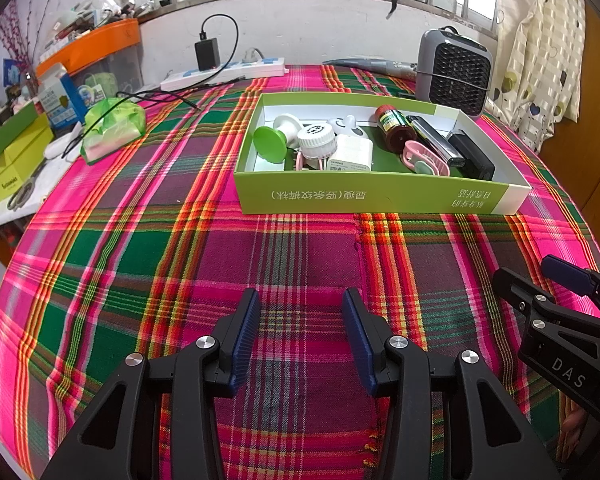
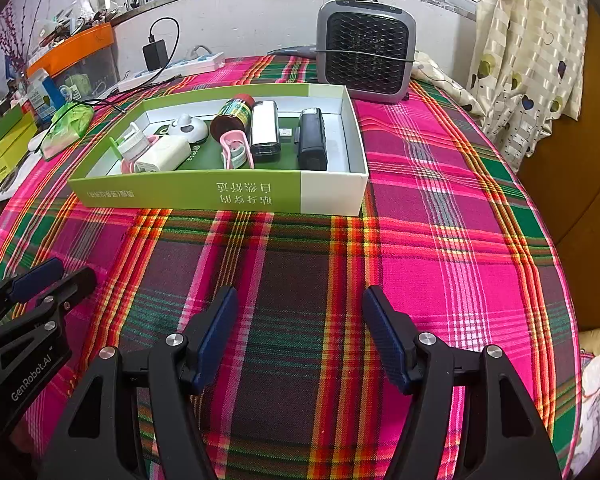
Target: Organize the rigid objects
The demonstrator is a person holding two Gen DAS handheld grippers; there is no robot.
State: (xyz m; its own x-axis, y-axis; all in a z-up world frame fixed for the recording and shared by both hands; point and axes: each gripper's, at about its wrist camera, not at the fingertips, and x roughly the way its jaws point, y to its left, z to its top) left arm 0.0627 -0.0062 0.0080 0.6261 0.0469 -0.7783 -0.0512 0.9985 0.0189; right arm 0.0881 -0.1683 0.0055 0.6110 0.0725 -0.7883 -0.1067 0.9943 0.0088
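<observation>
A shallow green and white box [image 1: 376, 197] [image 2: 188, 194] lies on the plaid cloth ahead of both grippers. Inside it lie a green-capped white piece [image 1: 270, 144], a white jar [image 1: 317, 140], a white charger [image 1: 352, 154] [image 2: 165, 154], a brown bottle [image 1: 394, 126] [image 2: 234, 114], a pink clip [image 1: 424, 158] [image 2: 236, 148], a silver case [image 2: 265, 128] and a black block [image 1: 472, 154] [image 2: 312, 140]. My left gripper [image 1: 300, 336] hangs open above bare cloth near the front edge. Beside it, my right gripper [image 2: 300, 336] is open too, holding nothing.
A grey fan heater [image 1: 454, 72] [image 2: 366, 50] stands behind the box. A power strip with a black adapter [image 1: 220, 70] lies at the back left, near a green bag [image 1: 114, 126]. A cluttered side shelf holds yellow-green boxes [image 1: 10, 164]. A curtain [image 2: 536, 52] hangs at right.
</observation>
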